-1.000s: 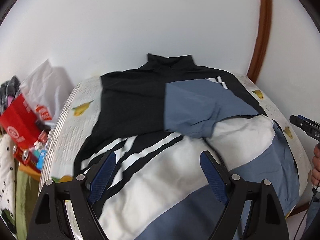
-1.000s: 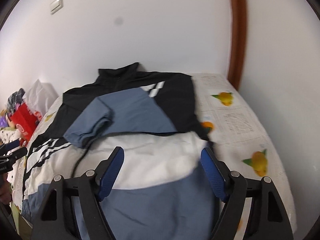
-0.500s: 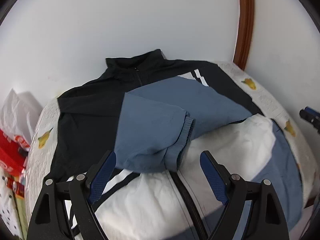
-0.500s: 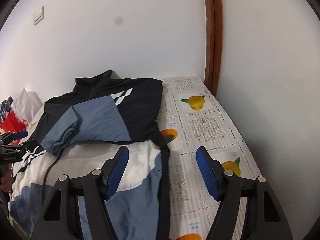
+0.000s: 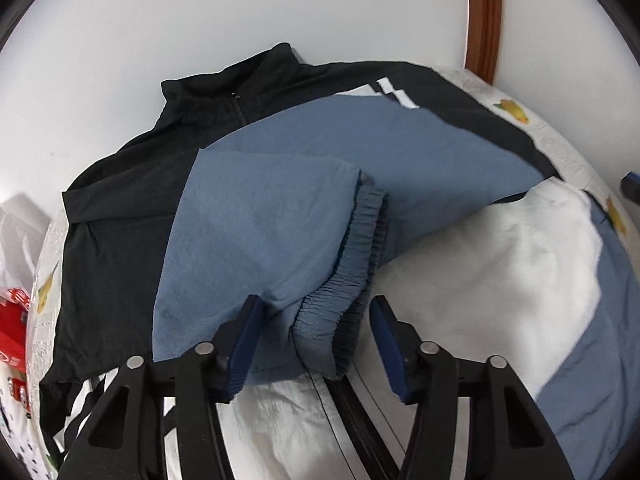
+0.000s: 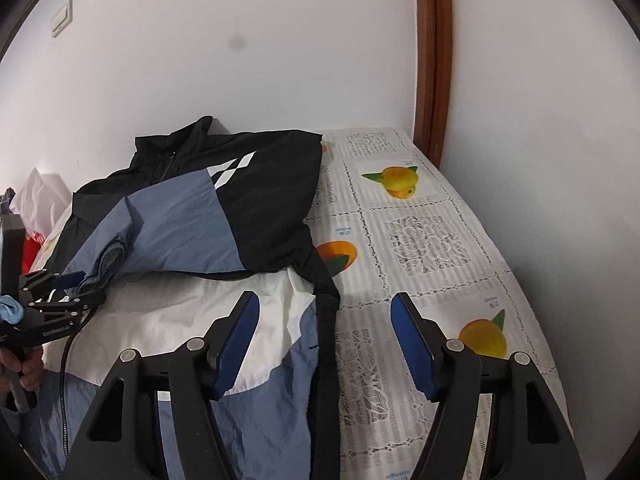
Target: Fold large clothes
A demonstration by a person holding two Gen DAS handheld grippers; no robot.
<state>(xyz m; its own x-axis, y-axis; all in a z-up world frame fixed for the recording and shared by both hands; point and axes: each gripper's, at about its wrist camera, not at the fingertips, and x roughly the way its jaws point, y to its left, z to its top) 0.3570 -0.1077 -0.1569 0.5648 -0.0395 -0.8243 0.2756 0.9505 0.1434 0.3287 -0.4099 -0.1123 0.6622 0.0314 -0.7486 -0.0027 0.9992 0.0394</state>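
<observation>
A black, blue and white jacket point(image 5: 120, 240) lies on the bed, collar toward the wall. Its blue sleeve point(image 5: 256, 232) is folded across the chest. The elastic cuff point(image 5: 344, 288) sits between the jaws of my left gripper point(image 5: 316, 332), which is open and straddles it without pinching. The jacket also shows in the right wrist view point(image 6: 272, 200). My right gripper point(image 6: 324, 340) is open and empty, hovering above the jacket's black right edge point(image 6: 326, 308). The left gripper point(image 6: 68, 292) shows at the far left of that view.
The bed cover point(image 6: 420, 248) has a lace and orange-fruit print, with bare cover to the right of the jacket. A white wall and a brown door frame point(image 6: 434, 60) stand behind. Red packets point(image 5: 12, 320) and a white bag point(image 5: 20, 228) lie left of the bed.
My left gripper has moved forward and down until the sleeve cuff sits between its jaws. My right gripper has swung right toward the jacket's right edge.
</observation>
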